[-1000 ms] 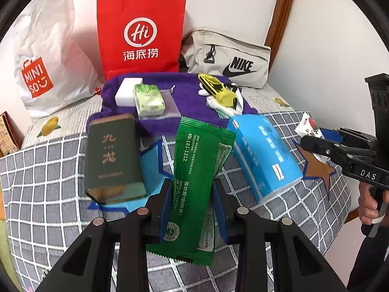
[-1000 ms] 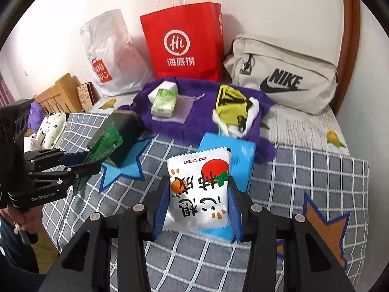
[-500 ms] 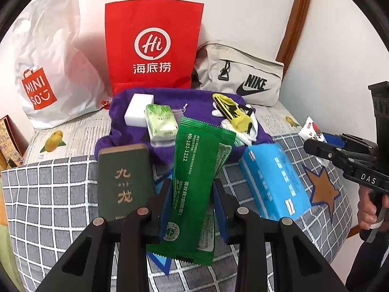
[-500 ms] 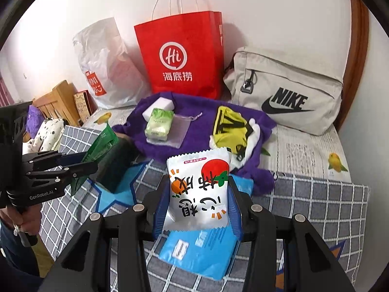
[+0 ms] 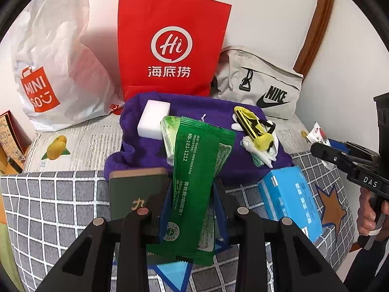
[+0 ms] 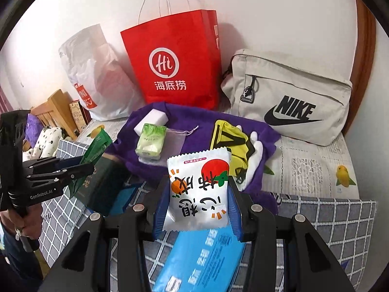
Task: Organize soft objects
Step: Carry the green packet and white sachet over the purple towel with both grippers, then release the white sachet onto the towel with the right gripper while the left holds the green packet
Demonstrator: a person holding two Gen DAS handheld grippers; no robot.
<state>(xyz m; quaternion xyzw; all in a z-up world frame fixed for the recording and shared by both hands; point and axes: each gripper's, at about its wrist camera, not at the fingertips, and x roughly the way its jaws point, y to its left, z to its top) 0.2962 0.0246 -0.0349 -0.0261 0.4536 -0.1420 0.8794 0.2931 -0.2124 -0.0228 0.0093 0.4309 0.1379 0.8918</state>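
My left gripper point(image 5: 193, 204) is shut on a long green wet-wipe packet point(image 5: 194, 182), held upright above the checked blanket. My right gripper point(image 6: 195, 199) is shut on a white snack packet point(image 6: 198, 189) with a red fruit print. Both hang just short of a purple cloth point(image 5: 218, 119) point(image 6: 206, 116) that carries a white sponge block point(image 5: 153, 116), a light green tissue pack point(image 6: 150, 141), a sheer pouch point(image 6: 175, 138) and a yellow-and-white glove bundle point(image 5: 256, 131). The right gripper point(image 5: 323, 143) also shows at the left wrist view's right edge, the left gripper point(image 6: 80, 163) at the right wrist view's left edge.
A dark green box point(image 5: 131, 189) and a blue tissue pack point(image 5: 291, 199) lie on the grey checked blanket point(image 5: 48, 206). Against the wall stand a white Miniso bag point(image 5: 48, 73), a red paper bag point(image 5: 170, 48) and a beige Nike bag point(image 6: 291, 97). A wooden headboard point(image 6: 53, 112) is far left.
Both grippers have carried their packets forward toward the purple cloth and the bags, which now look larger and nearer. The green box and blue pack have slid down in the views.
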